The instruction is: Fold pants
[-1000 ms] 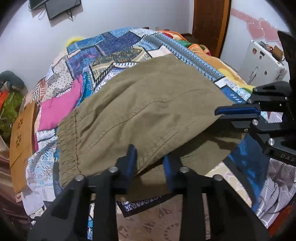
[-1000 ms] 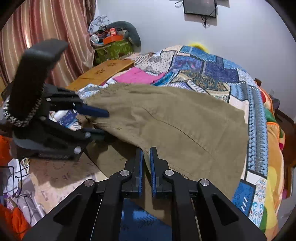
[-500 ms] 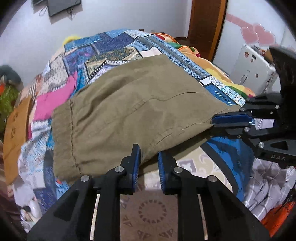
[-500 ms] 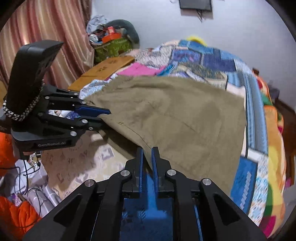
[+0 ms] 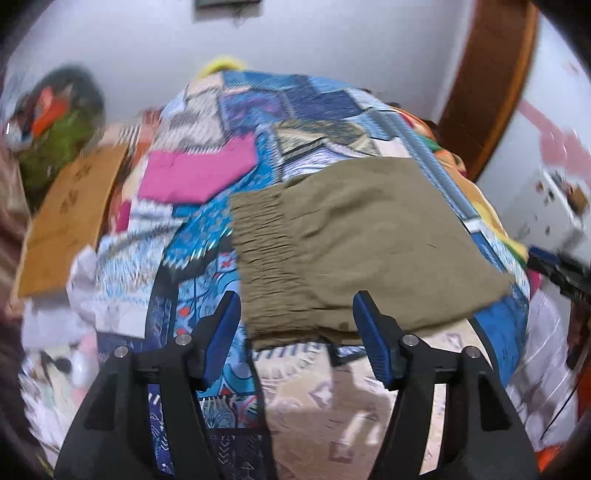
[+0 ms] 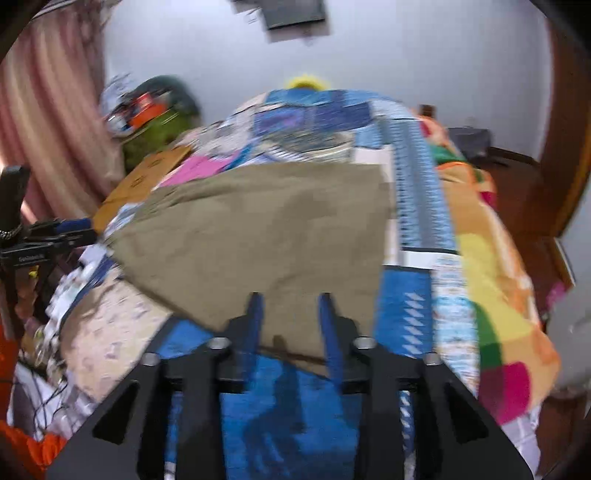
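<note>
1. Spreading its blue-padded black fingers wide, the left gripper (image 5: 297, 325) is gripping nothing; in the left wrist view its pads are flanking the near edge of the folded olive-green fabric pants (image 5: 354, 243) without touching it.
2. Standing parted by a narrower gap, the right gripper (image 6: 290, 321) is also holding nothing, its blue pads hovering over the pants' (image 6: 266, 236) near corner at 6 o'clock in the right wrist view.
3. Lying flat and folded on the multicoloured patchwork bedspread (image 5: 314, 103), the pants are showing their gathered elastic waistband (image 5: 266, 258) at 9 o'clock of the cloth in the left wrist view.
4. Sitting just beyond the waistband, toward 10 o'clock, a bright pink cloth (image 5: 195, 173) is resting on the bedspread.
5. Leaning at the bed's edge near 9 o'clock, a brown cardboard panel (image 5: 70, 218) is showing blurred.
6. Hanging at 12 o'clock on the pale wall, a dark flat screen (image 6: 295, 14) is partly cropped.
</note>
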A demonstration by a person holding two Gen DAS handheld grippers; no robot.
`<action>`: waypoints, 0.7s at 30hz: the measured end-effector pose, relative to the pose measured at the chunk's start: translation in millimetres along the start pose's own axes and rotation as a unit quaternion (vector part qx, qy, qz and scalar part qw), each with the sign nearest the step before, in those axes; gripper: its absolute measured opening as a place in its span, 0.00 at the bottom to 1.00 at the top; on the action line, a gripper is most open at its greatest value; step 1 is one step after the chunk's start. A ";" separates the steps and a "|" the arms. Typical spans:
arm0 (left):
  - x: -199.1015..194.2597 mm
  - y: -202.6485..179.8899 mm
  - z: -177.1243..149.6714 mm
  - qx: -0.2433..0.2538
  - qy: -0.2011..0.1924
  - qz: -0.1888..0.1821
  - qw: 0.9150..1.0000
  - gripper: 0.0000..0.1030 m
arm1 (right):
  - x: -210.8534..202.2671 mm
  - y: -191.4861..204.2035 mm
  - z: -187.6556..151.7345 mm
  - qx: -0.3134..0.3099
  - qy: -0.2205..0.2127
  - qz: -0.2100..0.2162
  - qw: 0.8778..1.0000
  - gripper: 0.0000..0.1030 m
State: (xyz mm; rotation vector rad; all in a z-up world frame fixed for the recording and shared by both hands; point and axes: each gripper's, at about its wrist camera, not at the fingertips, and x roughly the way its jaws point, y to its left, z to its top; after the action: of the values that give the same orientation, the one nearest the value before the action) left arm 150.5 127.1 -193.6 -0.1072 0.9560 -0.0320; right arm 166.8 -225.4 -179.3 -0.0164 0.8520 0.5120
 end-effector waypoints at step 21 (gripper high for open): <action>36.2 -17.8 -19.0 0.018 0.019 0.037 0.999 0.49 | 36.3 -26.1 -35.9 0.053 0.046 -0.017 0.997 0.09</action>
State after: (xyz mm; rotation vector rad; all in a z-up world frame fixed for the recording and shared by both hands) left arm 156.2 105.3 -232.0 -0.0384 0.9967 0.0170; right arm 172.3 -240.6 -234.3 0.0434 0.9665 0.4351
